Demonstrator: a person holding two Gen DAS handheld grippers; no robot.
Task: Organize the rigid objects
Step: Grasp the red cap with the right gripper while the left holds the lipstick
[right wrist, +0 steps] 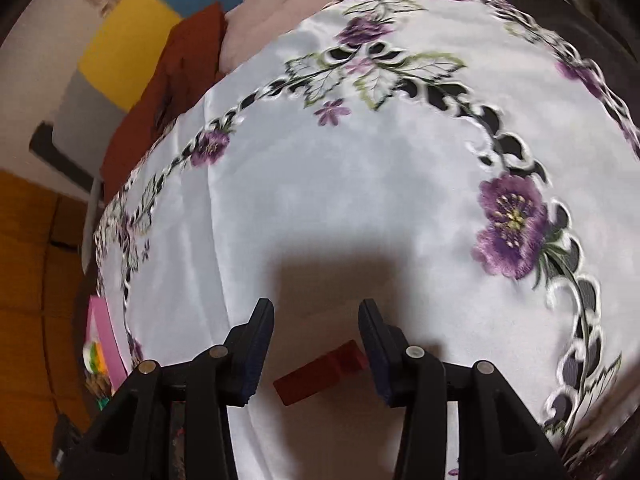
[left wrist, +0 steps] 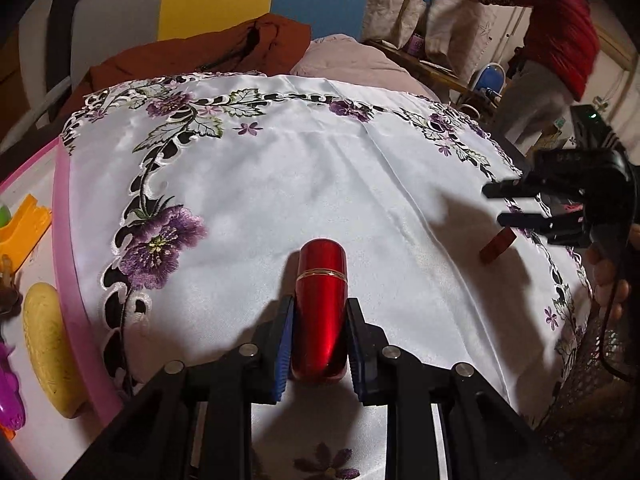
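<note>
My left gripper [left wrist: 320, 304] is shut on a glossy red capsule-shaped case [left wrist: 322, 264] with a gold band. Its rounded end sticks out past the blue pads, just over the white embroidered tablecloth [left wrist: 320, 168]. A small red block [left wrist: 498, 245] lies on the cloth at the right. My right gripper [left wrist: 500, 206] hovers over it, held by a hand. In the right wrist view the right gripper [right wrist: 316, 312] stands open. The red block [right wrist: 320, 372] lies slanted on the cloth below and between its fingers, and neither pad presses on it.
A pink-rimmed tray [left wrist: 66, 248] at the left edge holds a yellow oval toy [left wrist: 48, 344], an orange toy [left wrist: 24, 228] and other bits. A brown cloth [left wrist: 200, 48] is heaped behind the table. A person in red [left wrist: 560, 40] stands at the back right. Dark mesh [left wrist: 592, 400] borders the near right.
</note>
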